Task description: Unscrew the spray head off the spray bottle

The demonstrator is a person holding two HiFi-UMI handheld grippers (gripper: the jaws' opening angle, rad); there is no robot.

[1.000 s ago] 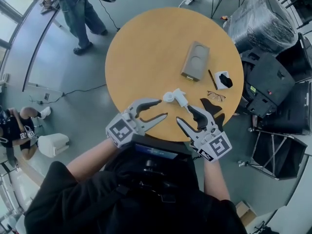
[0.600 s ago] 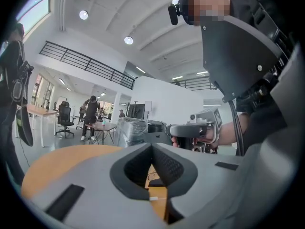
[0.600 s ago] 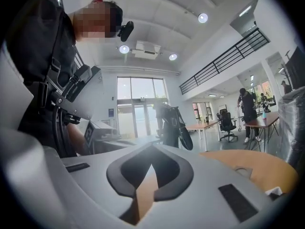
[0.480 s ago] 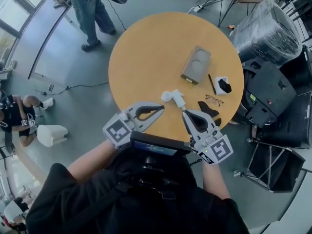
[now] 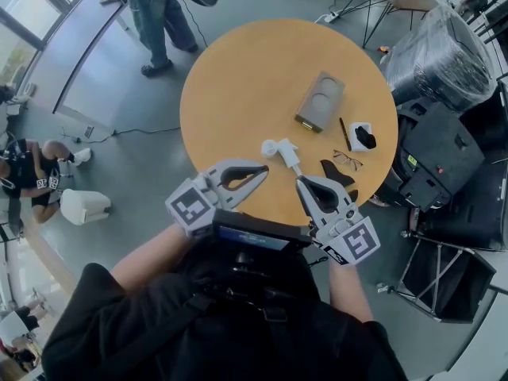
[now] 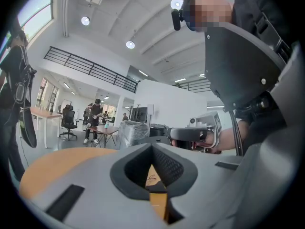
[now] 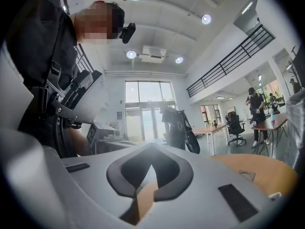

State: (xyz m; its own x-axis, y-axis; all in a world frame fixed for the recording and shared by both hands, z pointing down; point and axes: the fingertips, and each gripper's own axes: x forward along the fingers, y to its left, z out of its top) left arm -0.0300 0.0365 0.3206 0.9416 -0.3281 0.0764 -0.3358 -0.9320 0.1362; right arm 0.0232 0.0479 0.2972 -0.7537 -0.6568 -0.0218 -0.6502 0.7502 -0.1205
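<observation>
The left gripper (image 5: 265,168) is clenched with nothing between its jaws, hanging over the near edge of the round table (image 5: 238,78) with its tips aimed to the right; the right gripper (image 5: 300,182) is likewise closed tight and empty, its tips aimed from the near edge toward the table's middle; in each gripper's own view the dark pads meet at the tip, and only bare tabletop shows through the gap behind them. The white spray head (image 5: 282,151) lies on its side close to the near edge, just beyond the two sets of tips; its long axis runs slantwise, the round collar at the left end, the thin tube pointing back at the near edge and ending just beside the right gripper's tips; whether it touches them I cannot tell. A flat tan box (image 5: 321,101) lies further in; a pen (image 5: 347,131), glasses (image 5: 348,159) and a small white case (image 5: 363,136) sit by the right edge.
</observation>
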